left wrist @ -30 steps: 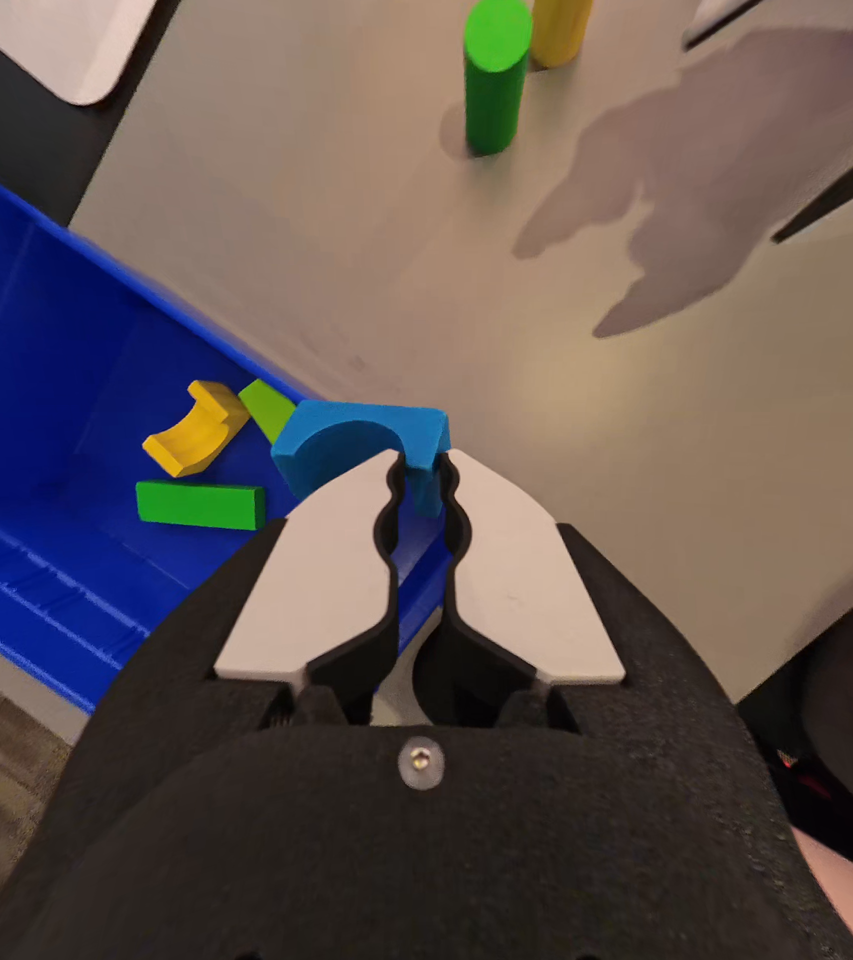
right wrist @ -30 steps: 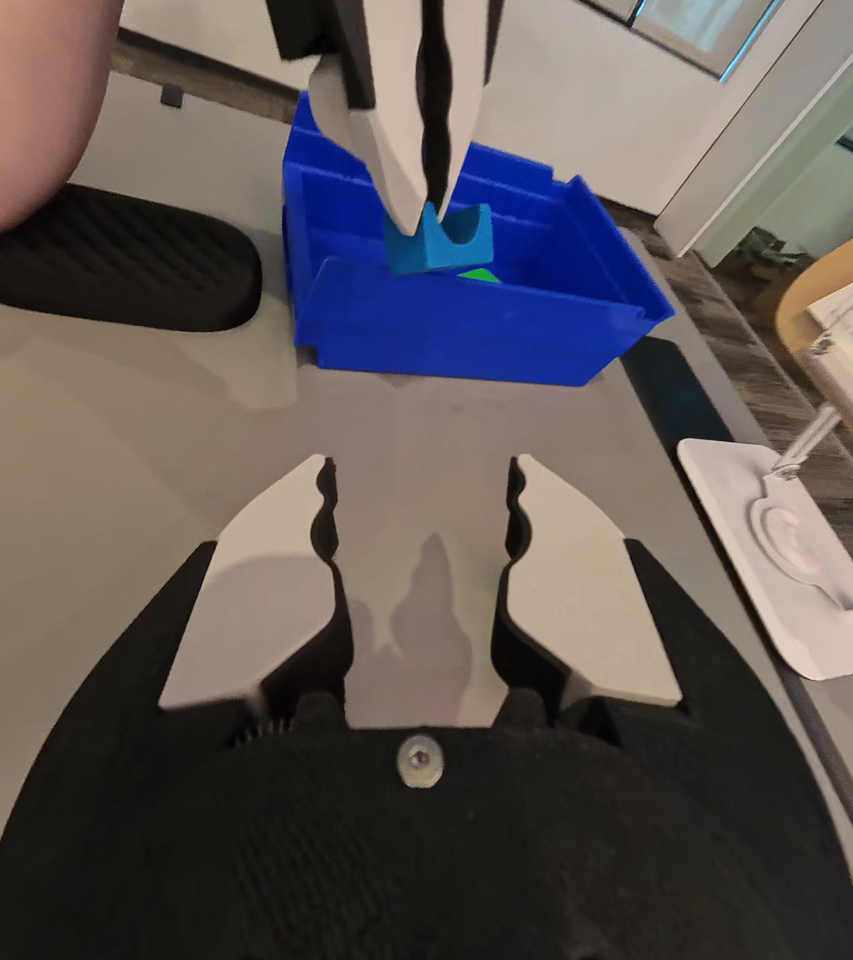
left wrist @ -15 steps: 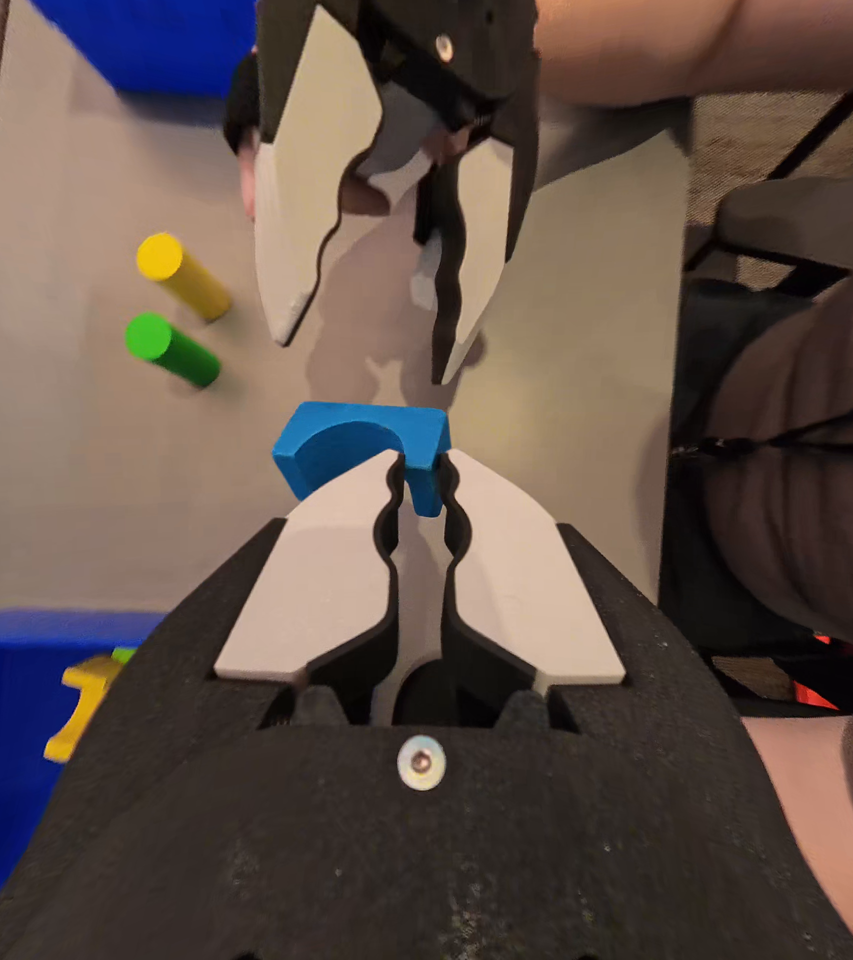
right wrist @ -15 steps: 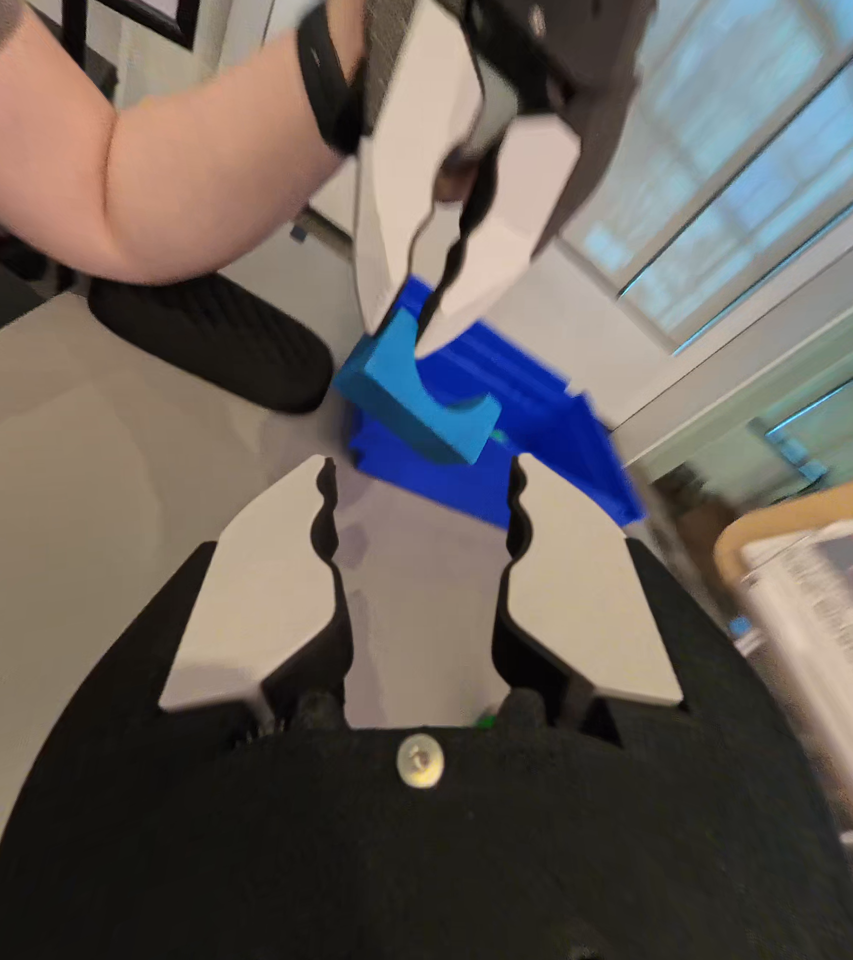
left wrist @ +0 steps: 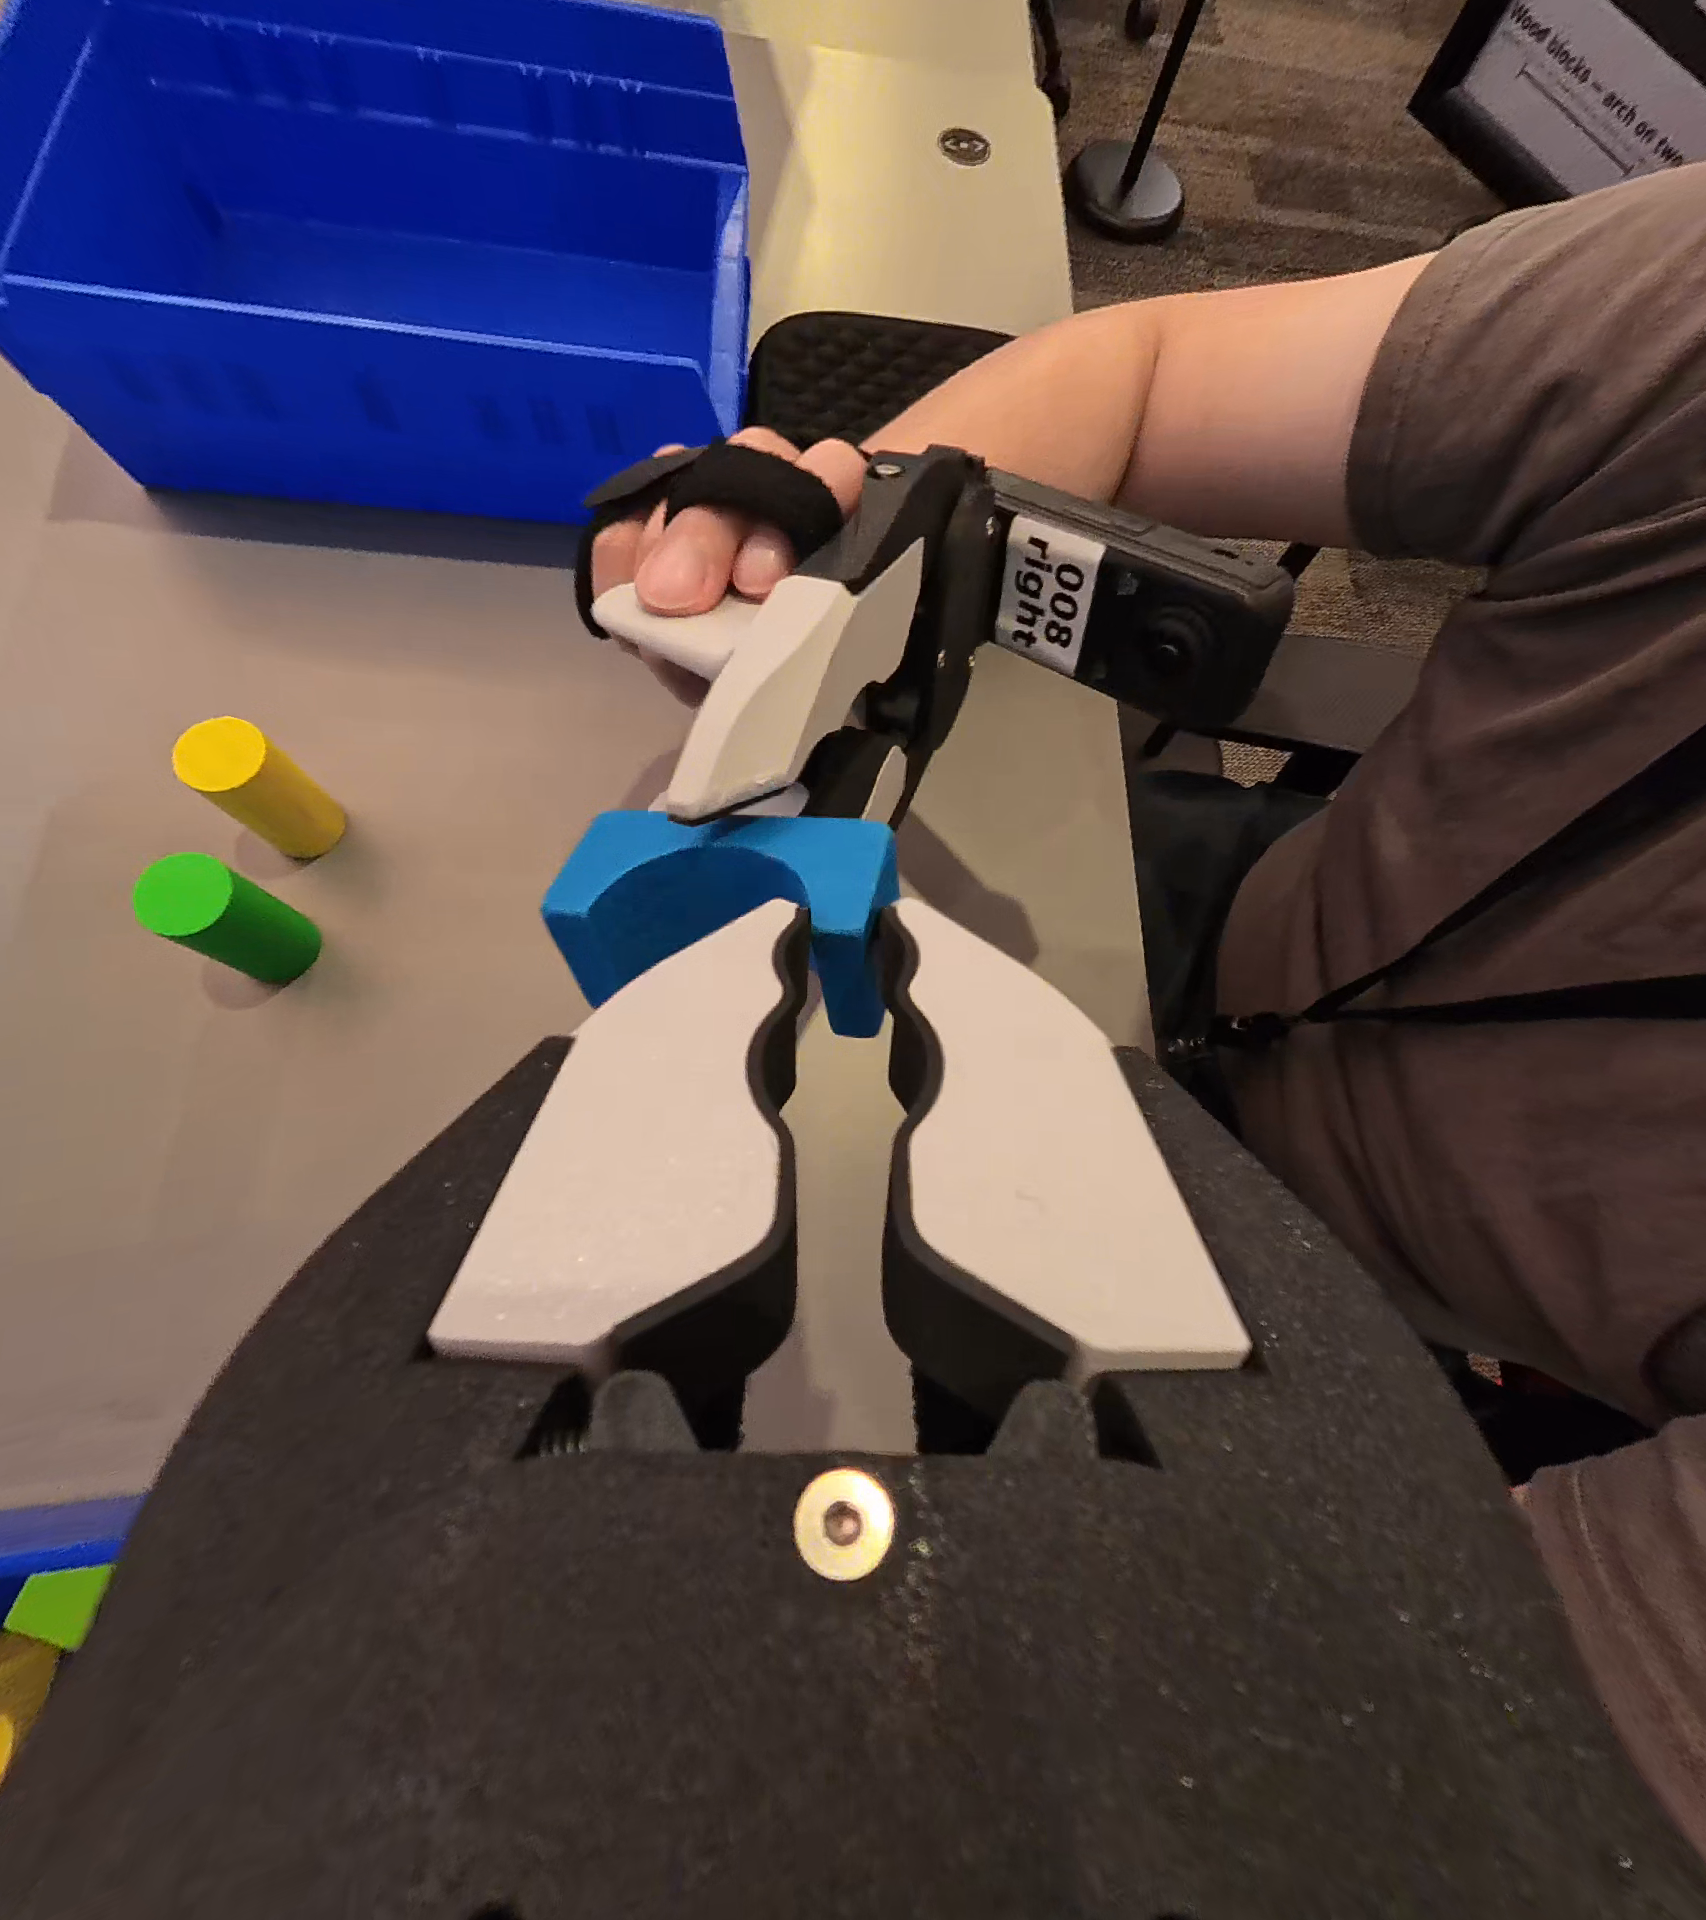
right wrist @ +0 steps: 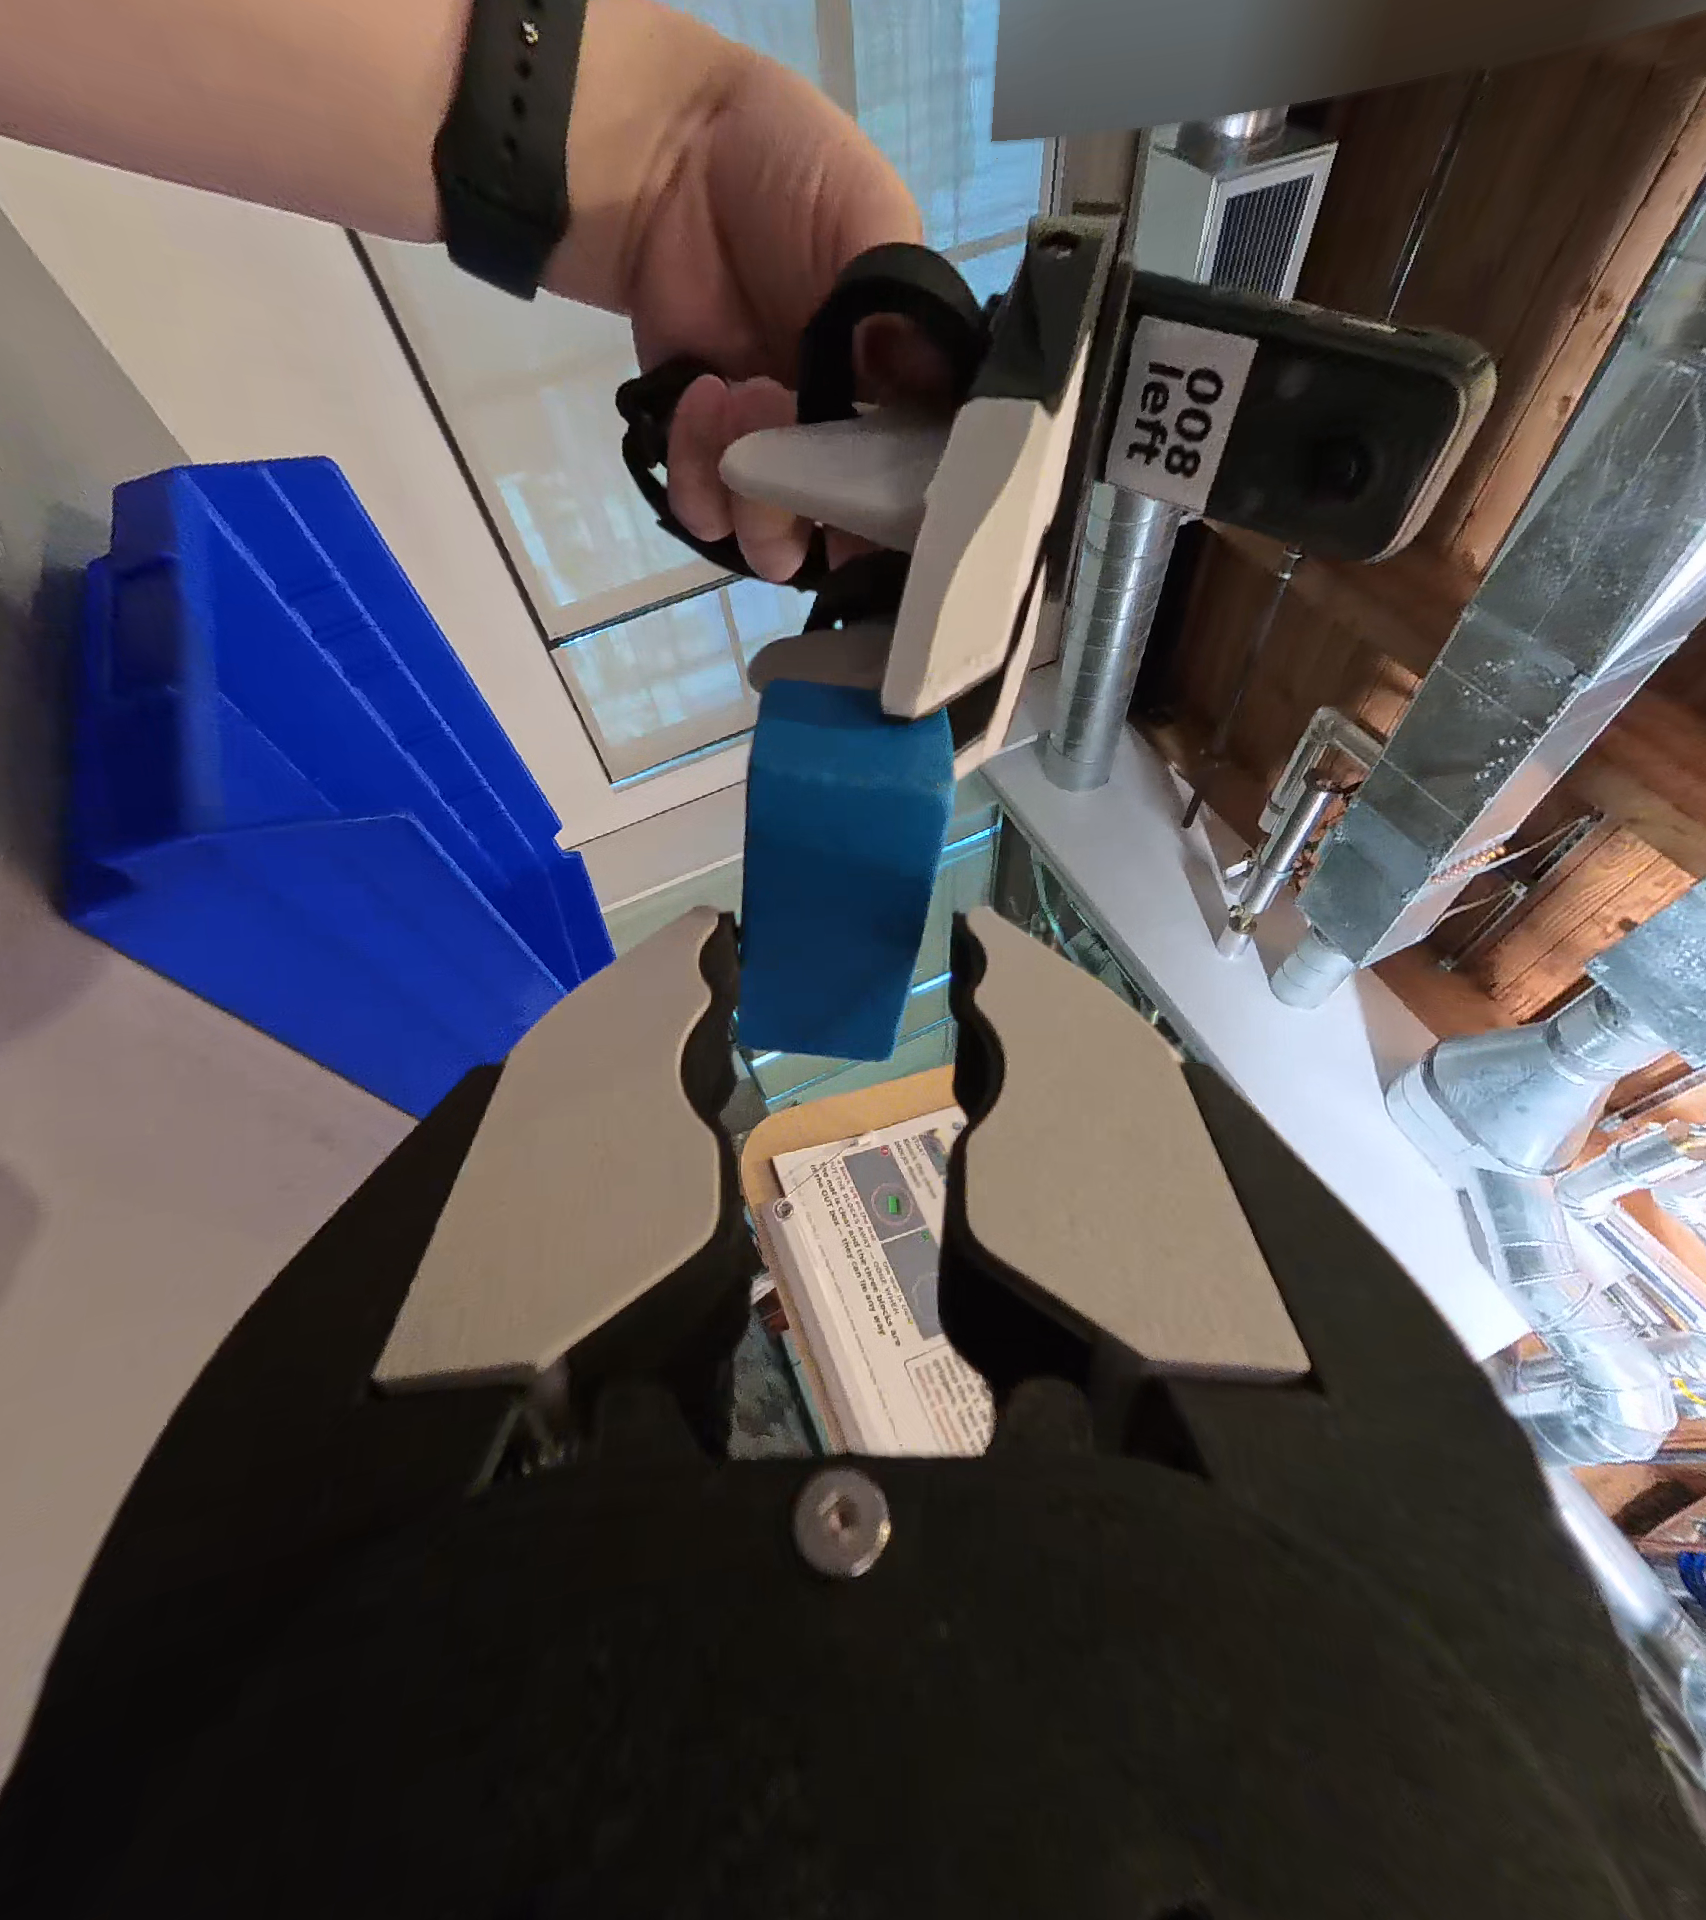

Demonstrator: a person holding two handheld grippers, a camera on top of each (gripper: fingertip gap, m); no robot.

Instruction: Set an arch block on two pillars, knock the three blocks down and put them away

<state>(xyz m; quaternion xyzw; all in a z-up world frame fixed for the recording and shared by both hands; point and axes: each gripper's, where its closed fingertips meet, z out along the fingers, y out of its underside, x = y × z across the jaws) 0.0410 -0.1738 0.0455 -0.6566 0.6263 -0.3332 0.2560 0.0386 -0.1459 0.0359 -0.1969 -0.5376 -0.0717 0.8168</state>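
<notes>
Left hand-held gripper (left wrist: pixel 847 940): clamped on your blue arch block (left wrist: pixel 714 904) | right hand-held gripper (right wrist: pixel 836 961): jaws apart, now straddling the arch's end | pillars (left wrist: pixel 236 914): upright, open tabletop (left wrist: pixel 101 1143) around them.

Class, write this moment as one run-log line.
left gripper: shut on blue arch block | right gripper: open around it, handover | green pillar, yellow pillar: upright on table

Grey table (left wrist: pixel 49 665), blue bin (left wrist: pixel 392 343), two cylinders (left wrist: pixel 257 774)
</notes>
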